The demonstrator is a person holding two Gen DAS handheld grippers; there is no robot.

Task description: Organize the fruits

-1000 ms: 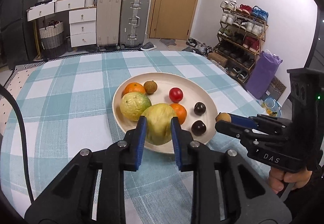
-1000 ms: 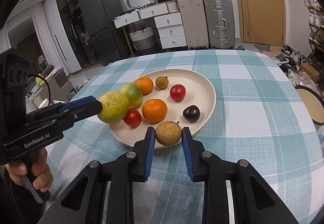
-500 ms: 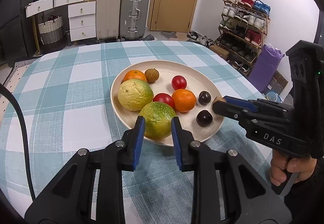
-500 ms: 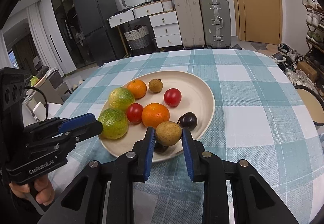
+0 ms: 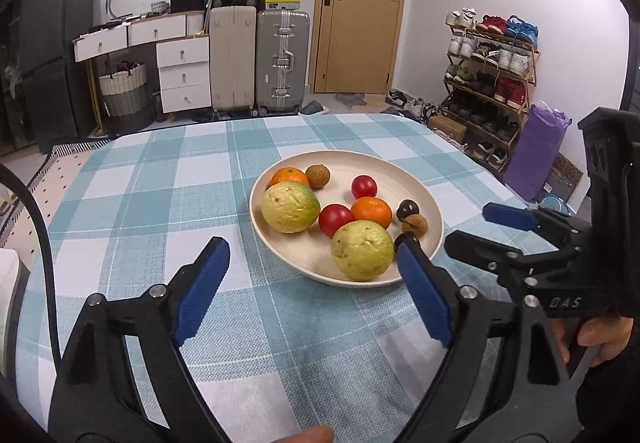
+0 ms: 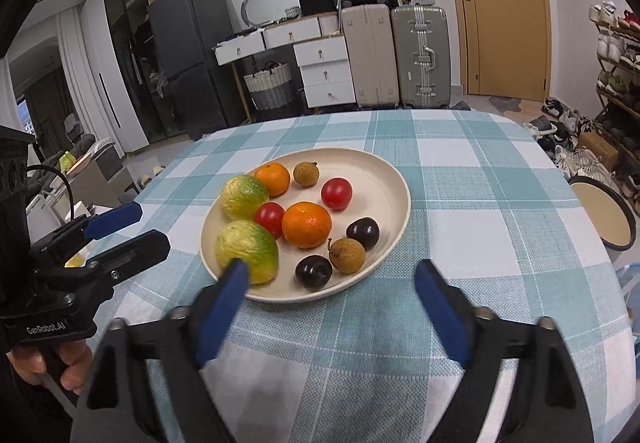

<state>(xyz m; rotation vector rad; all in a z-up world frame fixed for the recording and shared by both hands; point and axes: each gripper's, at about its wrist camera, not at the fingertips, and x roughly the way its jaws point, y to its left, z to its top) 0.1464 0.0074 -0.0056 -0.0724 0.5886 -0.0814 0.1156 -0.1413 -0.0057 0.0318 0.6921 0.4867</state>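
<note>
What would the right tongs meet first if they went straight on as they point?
Probably the plate's near rim, then the dark plum and brown longan just inside it; depth is unclear.

Cream plate on checked worktop: two green-yellow guavas, two oranges, two tomatoes, two dark plums, two longans. Right gripper just opened, fingers spread, nothing between. Left gripper beside the plate, also apart.
</note>
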